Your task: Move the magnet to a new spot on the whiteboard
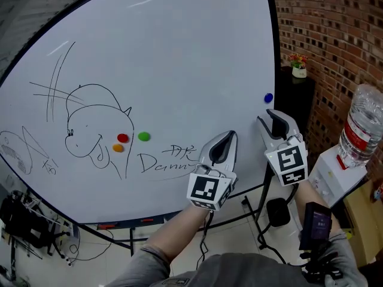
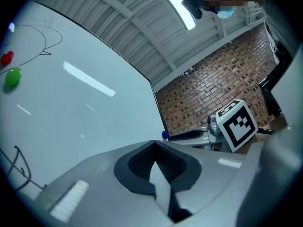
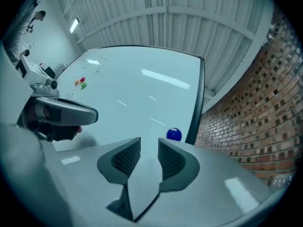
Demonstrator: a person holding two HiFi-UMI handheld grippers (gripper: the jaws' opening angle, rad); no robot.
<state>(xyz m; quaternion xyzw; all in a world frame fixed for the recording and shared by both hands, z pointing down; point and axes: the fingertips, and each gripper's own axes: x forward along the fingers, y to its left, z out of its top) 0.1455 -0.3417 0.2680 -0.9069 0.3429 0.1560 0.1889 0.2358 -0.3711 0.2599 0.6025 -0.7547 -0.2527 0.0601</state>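
Whiteboard (image 1: 179, 52): it is big and white, with a drawing (image 1: 96, 124) on its left part.
Blue magnet (image 3: 173, 135): it sticks near the right edge of the whiteboard, well apart from the other magnets.
Other magnets: a red magnet (image 1: 122, 138), an orange magnet (image 1: 118, 148) and a green magnet (image 1: 143, 136) sit close together by the drawing.
Right claw (image 3: 149, 141): its jaws stand apart with nothing between them. The blue magnet is just past the tips, a bit to the right, and not touched.
Left claw (image 2: 154, 142): its jaws are pressed together and hold nothing. It waits lower down, in front of the whiteboard.
Step now: it looks like the right claw is lining up on the blue magnet, so the job has hardly begun.
Risk, missing: the magnet is off to one side of the gap, so one jaw could bump it and only push it along.
Risk, dropping: the magnet is small and round, so a pinch on its rim could make it pop out and fall.
Risk, the edge: the dark frame is just beside the magnet, so a jaw could hit it.
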